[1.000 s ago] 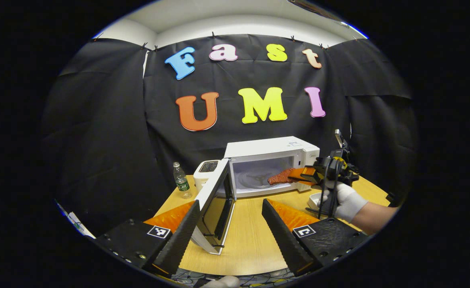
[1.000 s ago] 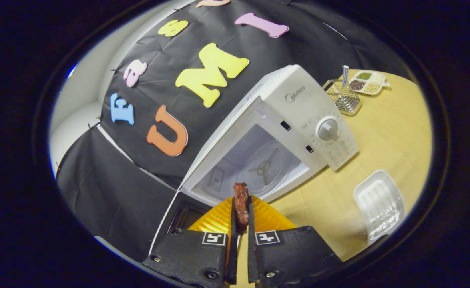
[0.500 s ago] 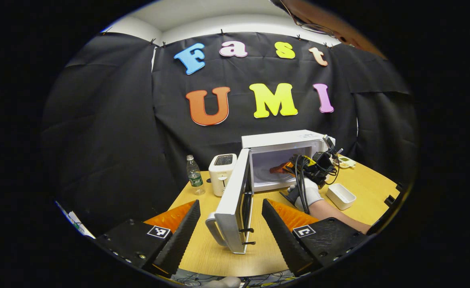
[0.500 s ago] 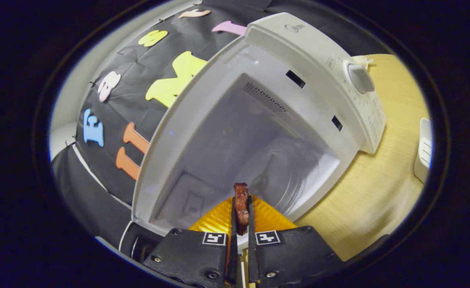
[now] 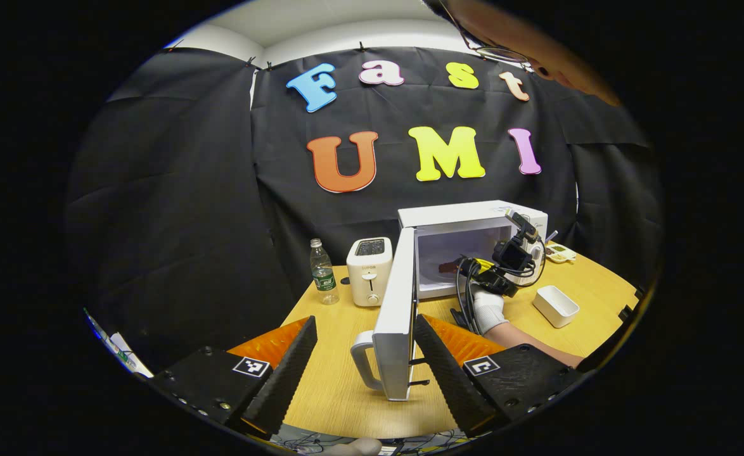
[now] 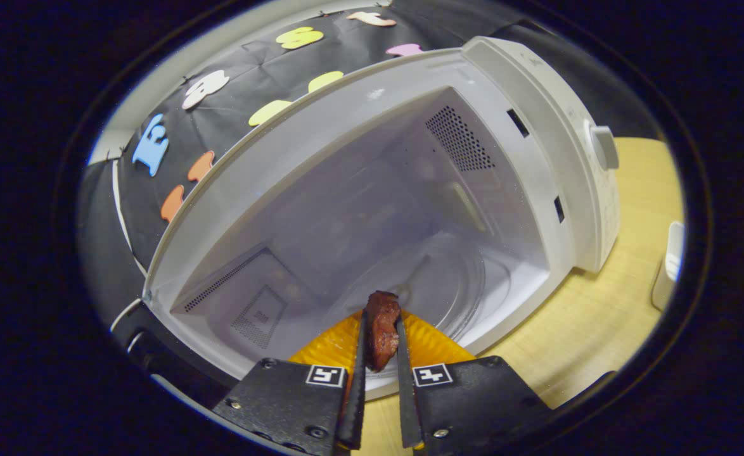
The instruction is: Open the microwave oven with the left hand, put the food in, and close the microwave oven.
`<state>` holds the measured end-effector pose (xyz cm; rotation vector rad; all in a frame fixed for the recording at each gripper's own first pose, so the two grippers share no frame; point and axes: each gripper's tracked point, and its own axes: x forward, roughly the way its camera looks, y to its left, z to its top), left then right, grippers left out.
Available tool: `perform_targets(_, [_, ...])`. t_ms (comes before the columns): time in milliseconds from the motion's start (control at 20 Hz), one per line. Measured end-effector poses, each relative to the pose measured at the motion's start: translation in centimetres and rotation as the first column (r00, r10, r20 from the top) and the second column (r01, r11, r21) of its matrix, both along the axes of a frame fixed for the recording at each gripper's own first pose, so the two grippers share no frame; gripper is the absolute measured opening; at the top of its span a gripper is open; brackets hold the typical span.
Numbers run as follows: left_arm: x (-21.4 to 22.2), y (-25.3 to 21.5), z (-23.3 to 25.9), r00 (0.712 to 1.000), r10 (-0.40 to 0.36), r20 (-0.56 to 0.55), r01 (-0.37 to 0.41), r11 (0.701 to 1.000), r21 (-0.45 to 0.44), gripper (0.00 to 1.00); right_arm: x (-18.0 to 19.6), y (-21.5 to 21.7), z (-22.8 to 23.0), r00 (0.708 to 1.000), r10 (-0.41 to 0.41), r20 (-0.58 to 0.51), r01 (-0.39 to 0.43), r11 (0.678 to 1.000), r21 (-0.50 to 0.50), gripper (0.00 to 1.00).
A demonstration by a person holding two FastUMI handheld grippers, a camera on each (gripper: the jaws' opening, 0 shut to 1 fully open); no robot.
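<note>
The microwave oven (image 5: 473,250) stands at the back of the wooden tabletop (image 5: 340,386), its door (image 5: 396,316) swung wide open towards the left gripper view, edge-on, with the handle (image 5: 362,361) on the near left side. The left hand-held gripper (image 5: 364,361) hangs in front of that door with its fingers spread far apart and nothing between them (the door edge sits in the gap, touching neither finger).

In the right gripper view, the right hand-held gripper (image 6: 379,386) is pinched on a dark reddish-brown piece of food (image 6: 381,329), both fingers pressing its sides. The food sits at the mouth of the open cavity, over the front edge of the glass turntable (image 6: 448,291); whether it touches the plate cannot be told. In the left gripper view the same right hand-held gripper (image 5: 457,266) reaches into the oven opening, held by a gloved hand (image 5: 487,310).

Left of the oven stand a white toaster (image 5: 369,271) and, just beside it, a clear plastic bottle (image 5: 324,271). A white tray (image 5: 556,306) lies on the tabletop to the right of the oven.
</note>
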<state>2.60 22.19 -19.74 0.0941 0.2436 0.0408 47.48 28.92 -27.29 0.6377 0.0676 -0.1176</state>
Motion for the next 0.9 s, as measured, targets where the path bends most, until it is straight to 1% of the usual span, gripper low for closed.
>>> perform_targets(50, [0.1, 0.1, 0.0, 1.0, 0.003, 0.001, -0.003, 1.0, 0.002, 0.95, 0.1, -0.2, 0.2, 1.0, -0.004, 0.002, 0.004, 0.999, -0.044, 0.29])
perform_targets(100, [0.1, -0.1, 0.0, 1.0, 0.001, 0.009, -0.001, 1.0, 0.0, 0.95, 0.0, -0.7, 0.3, 1.0, -0.007, 0.0, 0.007, 0.997, -0.077, 0.23])
perform_targets(150, [0.1, -0.3, 0.3, 1.0, 0.001, 0.016, -0.001, 1.0, -0.002, 0.95, -0.3, -1.0, 0.7, 1.0, -0.004, 0.01, 0.005, 0.995, -0.098, 0.34])
perform_targets(200, [0.0, -0.7, 0.3, 1.0, -0.007, 0.016, 0.007, 1.0, -0.007, 0.95, -0.6, -1.4, 1.4, 0.999, -0.011, 0.032, 0.015, 0.993, -0.121, 0.41])
perform_targets(250, [0.1, -1.1, 0.1, 1.0, -0.011, 0.016, 0.011, 1.0, -0.004, 0.95, -0.8, -1.8, 2.0, 0.998, -0.015, 0.063, 0.023, 0.99, -0.139, 0.56])
perform_targets(300, [0.1, -1.4, 0.0, 1.0, -0.019, 0.017, 0.019, 1.0, 0.001, 0.95, -0.8, -1.9, 2.3, 0.998, -0.011, 0.067, 0.021, 0.988, -0.156, 0.62])
perform_targets(350, [0.2, -1.5, 0.3, 1.0, -0.019, 0.023, 0.019, 1.0, 0.011, 0.95, -1.1, -1.9, 2.3, 0.998, 0.006, 0.058, 0.003, 0.988, -0.152, 0.7])
perform_targets(400, [0.3, -1.6, 0.4, 1.0, -0.017, 0.026, 0.017, 1.0, 0.013, 0.95, -1.6, -1.6, 2.2, 0.999, 0.025, 0.049, -0.018, 0.991, -0.134, 0.83])
perform_targets(500, [0.3, -1.7, 0.6, 1.0, -0.011, 0.029, 0.011, 1.0, 0.008, 0.95, -3.1, -1.8, 2.5, 0.999, 0.04, 0.028, -0.036, 0.991, -0.131, 0.86])
perform_targets(600, [0.4, -1.5, 1.2, 0.999, -0.002, 0.038, 0.002, 1.0, 0.01, 0.95, -6.0, -2.3, 4.4, 0.998, 0.052, 0.041, -0.043, 0.982, -0.184, 0.88])
perform_targets(650, [0.3, -1.4, 1.4, 0.999, 0.003, 0.043, -0.003, 1.0, 0.009, 0.95, -7.8, -2.4, 5.8, 0.997, 0.072, 0.039, -0.062, 0.974, -0.218, 0.89])
perform_targets(700, [0.5, -1.3, 1.8, 0.999, 0.007, 0.047, -0.008, 1.0, 0.015, 0.95, -9.9, -2.1, 6.9, 0.994, 0.105, 0.041, -0.091, 0.96, -0.265, 0.84])
perform_targets(750, [0.3, -1.3, 2.1, 0.999, 0.003, 0.052, -0.004, 1.0, 0.017, 0.95, -12.0, -2.3, 8.2, 0.99, 0.137, 0.028, -0.121, 0.939, -0.321, 1.0])
perform_targets(800, [0.2, -1.4, 2.8, 0.998, 0.001, 0.061, -0.002, 1.0, 0.021, 0.95, -14.3, -2.4, 9.2, 0.987, 0.162, 0.002, -0.149, 0.914, -0.377, 1.0])
perform_targets(850, [0.1, -1.4, 3.5, 0.998, -0.002, 0.069, 0.0, 1.0, 0.02, 0.95, -16.6, -2.6, 10.2, 0.983, 0.182, -0.013, -0.17, 0.891, -0.421, 0.89])
perform_targets(900, [0.0, -1.3, 4.2, 0.996, -0.007, 0.085, 0.006, 1.0, 0.02, 0.95, -19.0, -2.7, 11.3, 0.977, 0.207, -0.044, -0.204, 0.871, -0.447, 1.0])
